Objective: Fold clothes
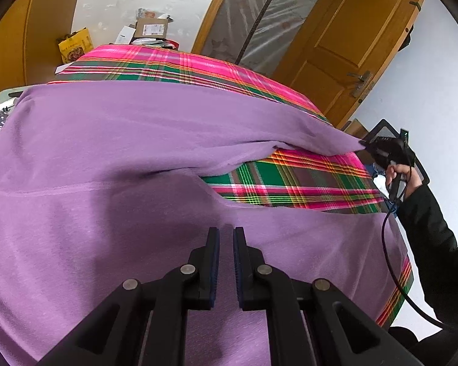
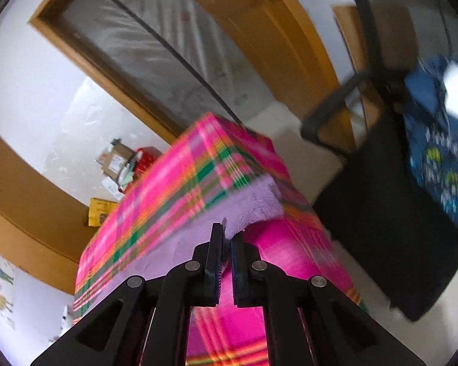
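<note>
A lilac long-sleeved garment [image 1: 137, 152] lies spread over a table covered in a pink and green plaid cloth [image 1: 290, 177]. My left gripper [image 1: 226, 235] hovers low over the garment's body, its jaws a narrow gap apart with nothing visibly pinched between them. At the right, my right gripper [image 1: 365, 146], held by a hand [image 1: 400, 177] in a black sleeve, is shut on the tip of one sleeve of the garment and holds it stretched out over the table's edge. In the right wrist view the lilac sleeve end [image 2: 253, 204] runs in between the right gripper's [image 2: 227, 238] fingertips.
A black mesh chair [image 2: 366, 198] with a blue bag [image 2: 436, 140] stands just past the table's right side. A wooden door [image 1: 351, 36] and a plastic-covered doorway are behind. Cardboard boxes [image 1: 149, 29] and a yellow bag [image 1: 74, 45] sit beyond the far edge.
</note>
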Action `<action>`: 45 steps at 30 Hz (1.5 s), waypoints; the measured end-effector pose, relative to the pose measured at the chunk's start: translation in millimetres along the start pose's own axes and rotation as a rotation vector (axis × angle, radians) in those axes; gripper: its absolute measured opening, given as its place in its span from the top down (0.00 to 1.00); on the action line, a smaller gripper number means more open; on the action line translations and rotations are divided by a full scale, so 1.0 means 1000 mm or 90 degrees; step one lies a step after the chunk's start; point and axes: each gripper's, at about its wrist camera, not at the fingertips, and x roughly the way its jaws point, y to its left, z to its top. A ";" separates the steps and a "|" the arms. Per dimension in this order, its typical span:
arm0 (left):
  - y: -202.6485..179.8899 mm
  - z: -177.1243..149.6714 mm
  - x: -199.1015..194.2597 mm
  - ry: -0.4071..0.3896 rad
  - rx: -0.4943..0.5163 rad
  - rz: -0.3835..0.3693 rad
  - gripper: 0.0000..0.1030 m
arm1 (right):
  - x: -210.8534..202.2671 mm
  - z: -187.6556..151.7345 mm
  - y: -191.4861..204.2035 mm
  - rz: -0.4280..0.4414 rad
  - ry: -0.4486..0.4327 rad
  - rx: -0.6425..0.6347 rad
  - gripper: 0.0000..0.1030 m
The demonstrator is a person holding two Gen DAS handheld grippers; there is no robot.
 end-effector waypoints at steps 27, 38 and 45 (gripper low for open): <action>-0.005 0.001 0.006 0.013 -0.004 0.003 0.92 | 0.025 0.023 -0.019 -0.021 0.027 -0.001 0.96; -0.006 0.002 0.009 0.016 -0.004 0.004 0.92 | 0.020 0.034 -0.020 -0.009 0.033 -0.008 0.93; -0.008 0.010 0.000 -0.004 0.013 0.015 0.92 | 0.006 0.031 -0.037 -0.088 0.007 0.020 0.65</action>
